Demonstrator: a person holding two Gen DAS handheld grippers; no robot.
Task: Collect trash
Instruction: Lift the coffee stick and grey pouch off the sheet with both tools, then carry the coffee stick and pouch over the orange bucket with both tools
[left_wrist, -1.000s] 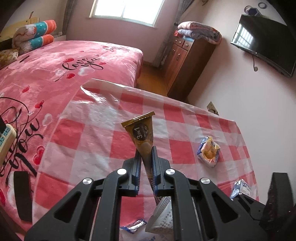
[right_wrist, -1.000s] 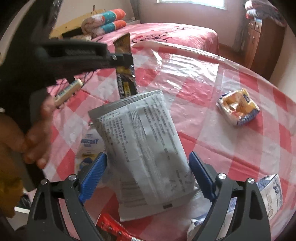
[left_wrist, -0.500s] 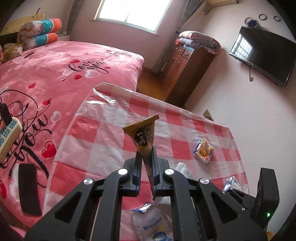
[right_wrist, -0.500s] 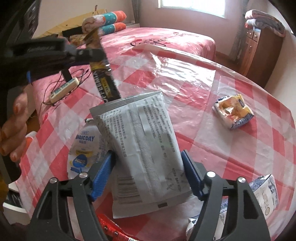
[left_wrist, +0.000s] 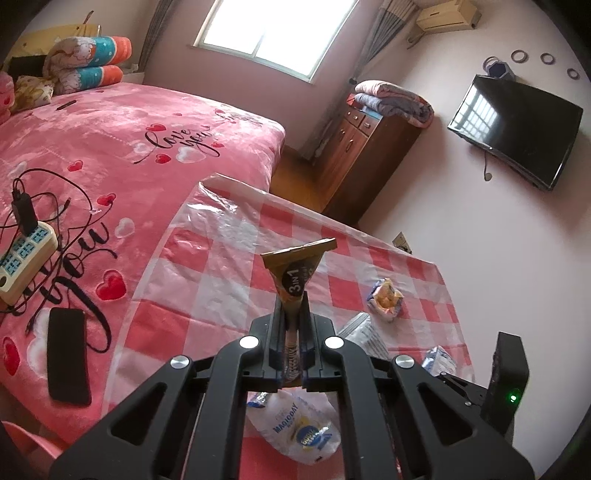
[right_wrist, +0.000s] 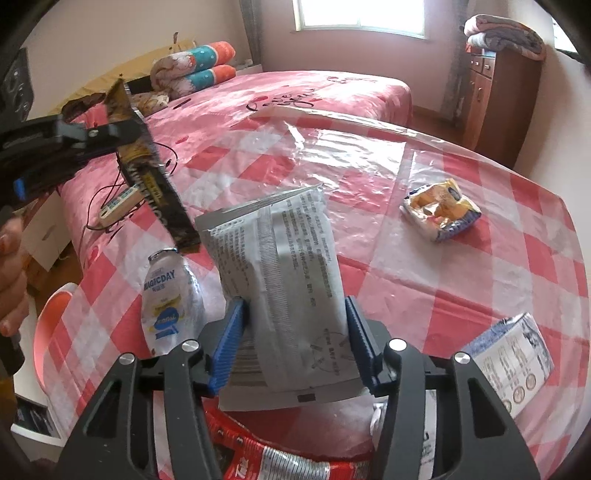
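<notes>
2 grips | left jaws clamp coffee sachet (left_wrist: 293, 295) | right jaws closing, touching grey pouch (right_wrist: 280, 280)

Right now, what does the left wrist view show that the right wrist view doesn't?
Left wrist only: the wall TV and a black phone on the bed.
Right wrist only: the right hand-held gripper, jaws just closing around the grey pouch, plus a red wrapper.
Both: the left hand-held gripper shut on the coffee sachet, the Magicday pouch, the yellow snack packet.
</notes>
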